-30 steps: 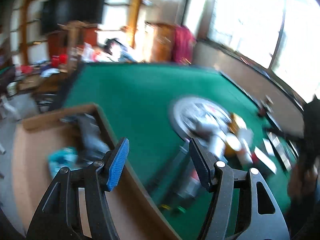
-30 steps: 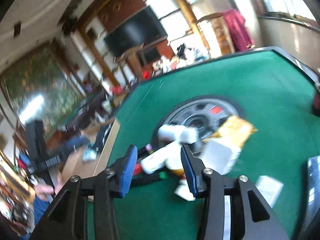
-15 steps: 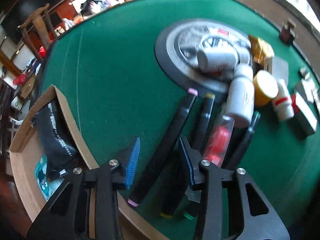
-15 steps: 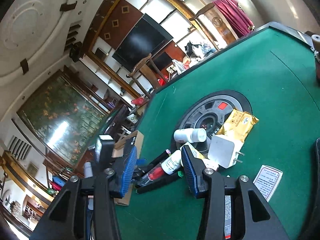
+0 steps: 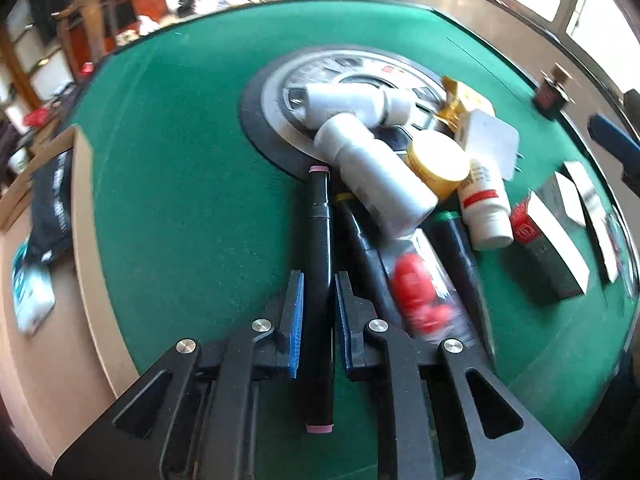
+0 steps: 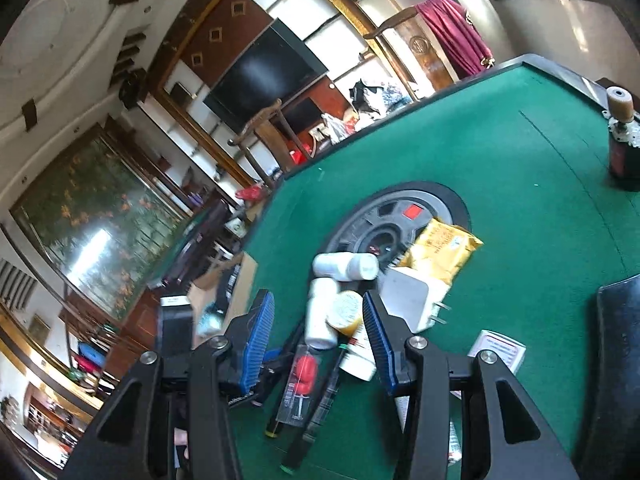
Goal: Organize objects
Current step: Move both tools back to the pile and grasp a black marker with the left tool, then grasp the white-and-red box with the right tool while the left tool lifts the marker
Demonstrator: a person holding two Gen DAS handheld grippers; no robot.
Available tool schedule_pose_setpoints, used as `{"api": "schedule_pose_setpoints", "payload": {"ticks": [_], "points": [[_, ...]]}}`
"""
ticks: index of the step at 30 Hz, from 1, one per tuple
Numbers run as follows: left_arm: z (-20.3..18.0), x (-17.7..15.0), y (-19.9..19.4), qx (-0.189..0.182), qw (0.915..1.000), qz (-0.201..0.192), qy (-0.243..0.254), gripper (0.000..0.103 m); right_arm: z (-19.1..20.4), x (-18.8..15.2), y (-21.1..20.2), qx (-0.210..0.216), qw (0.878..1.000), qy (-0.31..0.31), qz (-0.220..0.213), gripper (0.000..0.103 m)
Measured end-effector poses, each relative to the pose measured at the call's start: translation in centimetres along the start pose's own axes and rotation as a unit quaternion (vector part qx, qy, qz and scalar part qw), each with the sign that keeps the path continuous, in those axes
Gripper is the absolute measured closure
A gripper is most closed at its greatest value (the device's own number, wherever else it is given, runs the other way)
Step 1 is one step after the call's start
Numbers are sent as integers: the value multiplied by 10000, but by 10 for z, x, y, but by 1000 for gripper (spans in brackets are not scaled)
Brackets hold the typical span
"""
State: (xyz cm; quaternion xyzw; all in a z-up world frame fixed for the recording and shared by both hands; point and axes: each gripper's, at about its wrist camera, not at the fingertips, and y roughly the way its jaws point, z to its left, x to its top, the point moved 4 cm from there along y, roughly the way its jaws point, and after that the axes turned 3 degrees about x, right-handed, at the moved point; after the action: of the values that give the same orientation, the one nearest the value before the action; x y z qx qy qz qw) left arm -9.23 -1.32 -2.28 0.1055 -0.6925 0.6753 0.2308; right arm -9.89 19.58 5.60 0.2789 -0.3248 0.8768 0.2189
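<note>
My left gripper (image 5: 319, 286) is shut on a black marker with pink end caps (image 5: 320, 240) that lies on the green table (image 5: 172, 184). Beside it lie two more black markers (image 5: 360, 240), a clear packet with red pieces (image 5: 416, 288) and white bottles (image 5: 376, 168). A cardboard box (image 5: 82, 216) stands at the left with a black pouch (image 5: 52, 200) in it. My right gripper (image 6: 318, 334) is open and empty above the pile of bottles (image 6: 320, 312).
A round grey and black disc (image 5: 280, 92) sits mid-table. A yellow-lidded jar (image 5: 438, 160), a white charger (image 5: 490, 138), a yellow sachet (image 6: 444, 244), small boxes (image 5: 552, 248) and cards lie right of it. A small dark bottle (image 6: 622, 136) stands at the far right edge.
My left gripper has moved forward and down over the pink-capped marker and its fingers have closed on it. The right gripper has dropped a little towards the pile, still open.
</note>
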Motion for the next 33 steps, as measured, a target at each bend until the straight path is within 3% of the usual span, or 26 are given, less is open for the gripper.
{"api": "schedule_pose_setpoints", "payload": {"ticks": [3, 6, 10, 17, 24, 26, 28, 29, 33], "points": [[1, 0, 0, 94, 9997, -164, -179, 89, -6, -8, 3, -230, 9988, -301, 324, 56], [-2, 2, -3, 237, 9993, -279, 88, 88, -13, -25, 5, -360, 9960, -525, 629, 56], [4, 6, 3, 51, 9991, -416, 77, 88, -22, -47, 5, -693, 9888, -910, 960, 56], [4, 3, 2, 163, 9980, -574, 192, 88, -17, -60, 13, -1286, 9717, -1569, 1215, 55], [-1, 3, 3, 260, 9970, -665, 300, 88, -18, -79, 32, -1941, 9451, -2085, 1601, 56], [-3, 3, 3, 334, 9963, -698, 370, 88, -28, -81, 39, -2078, 9417, -2031, 1695, 58], [-4, 2, 3, 389, 9957, -734, 403, 88, -30, -81, 40, -2250, 9370, -2117, 1632, 77], [-4, 1, 2, 427, 9954, -752, 418, 88, -31, -81, 40, -2326, 9355, -2131, 1595, 77], [0, 2, 2, 373, 9961, -742, 282, 89, -27, -70, 28, -2026, 9530, -1901, 1208, 77]]}}
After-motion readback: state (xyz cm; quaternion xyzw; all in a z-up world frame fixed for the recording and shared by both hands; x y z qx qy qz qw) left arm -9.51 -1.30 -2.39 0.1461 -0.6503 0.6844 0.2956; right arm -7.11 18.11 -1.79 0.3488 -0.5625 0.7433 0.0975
